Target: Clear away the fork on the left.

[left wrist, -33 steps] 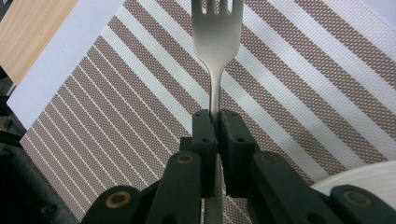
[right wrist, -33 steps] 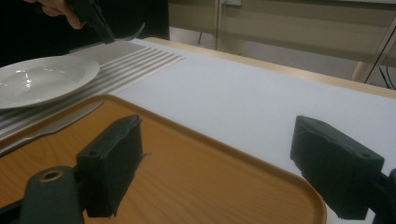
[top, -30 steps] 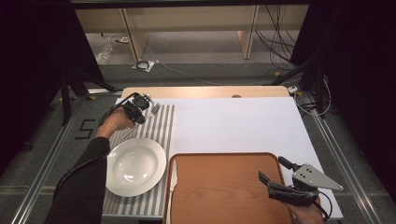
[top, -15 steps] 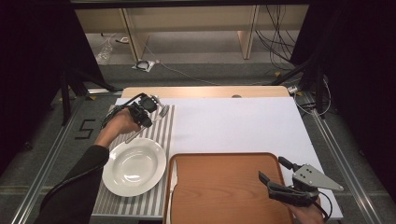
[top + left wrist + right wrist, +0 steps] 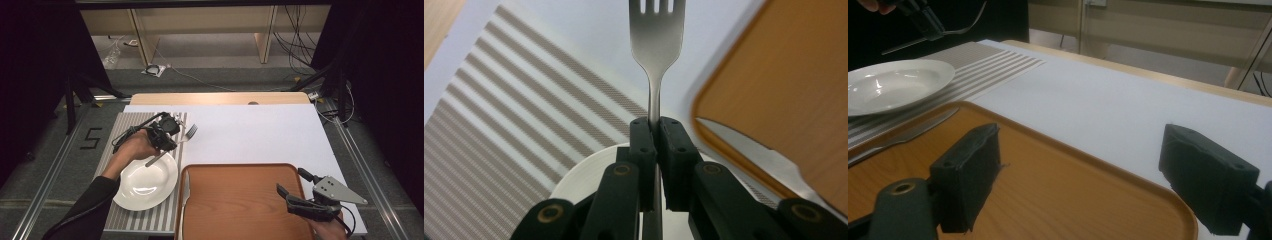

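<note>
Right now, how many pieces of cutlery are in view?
2. A fork is clamped in the left gripper above the striped mat. A knife lies on the tray by its left edge.

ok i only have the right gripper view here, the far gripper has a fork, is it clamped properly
Observer: Yes. In the left gripper view the left gripper is shut on the fork at its neck, tines pointing away.
Operator: where is it over the table
Observer: From the high view, the fork is above the striped placemat, just beyond the white plate.
Operator: and my own gripper
Observer: The right gripper is open at the right end of the brown tray, holding nothing.
</note>
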{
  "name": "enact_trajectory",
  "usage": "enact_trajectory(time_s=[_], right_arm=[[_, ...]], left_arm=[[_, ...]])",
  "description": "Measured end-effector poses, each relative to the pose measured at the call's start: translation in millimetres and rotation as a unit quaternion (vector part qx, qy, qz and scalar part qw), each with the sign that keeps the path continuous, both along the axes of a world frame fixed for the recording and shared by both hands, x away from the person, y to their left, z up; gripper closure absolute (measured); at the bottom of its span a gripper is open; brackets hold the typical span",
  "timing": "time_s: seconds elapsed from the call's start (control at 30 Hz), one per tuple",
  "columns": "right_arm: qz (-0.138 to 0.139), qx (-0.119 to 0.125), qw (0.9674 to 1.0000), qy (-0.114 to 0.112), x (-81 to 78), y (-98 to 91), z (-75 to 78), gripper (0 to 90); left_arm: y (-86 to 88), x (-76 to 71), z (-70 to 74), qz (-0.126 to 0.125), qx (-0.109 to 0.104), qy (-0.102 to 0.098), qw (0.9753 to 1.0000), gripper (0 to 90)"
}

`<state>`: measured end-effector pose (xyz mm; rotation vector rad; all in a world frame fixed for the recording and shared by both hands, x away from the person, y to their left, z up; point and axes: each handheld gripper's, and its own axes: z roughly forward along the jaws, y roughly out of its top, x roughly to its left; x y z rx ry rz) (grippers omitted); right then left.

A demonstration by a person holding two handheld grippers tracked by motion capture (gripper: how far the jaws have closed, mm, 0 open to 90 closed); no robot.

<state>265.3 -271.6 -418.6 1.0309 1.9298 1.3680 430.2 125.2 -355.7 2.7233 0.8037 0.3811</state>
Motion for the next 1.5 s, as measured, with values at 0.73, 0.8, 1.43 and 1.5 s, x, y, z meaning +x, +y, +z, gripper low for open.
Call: enact_trajectory(time_s=[0.73,0.8,1.43,1.5], right_arm=[[-0.001,0.001,1.0000,-0.001,-0.5,0.5,0.4,17.8],[-0.001,0.000,1.0000,0.001,-0.6,0.5,0.6,17.8],[-0.001,0.000,1.0000,-0.002,-1.5,0.1,1.6,17.8],[-0.001,0.000,1.0000,-0.002,-1.6,0.2,1.6,17.8]], left_arm=[[-42.7,-57.5,-17.5,-0.066,-0.052,0.014,0.9964,84.6],[-45.0,-60.1,-19.8,-0.066,-0.051,0.015,0.9964,84.6],[-80.1,-96.9,-36.4,-0.107,-0.042,0.059,0.9916,84.6],[-83.3,-100.3,-38.2,-0.110,-0.042,0.063,0.9911,84.6]])
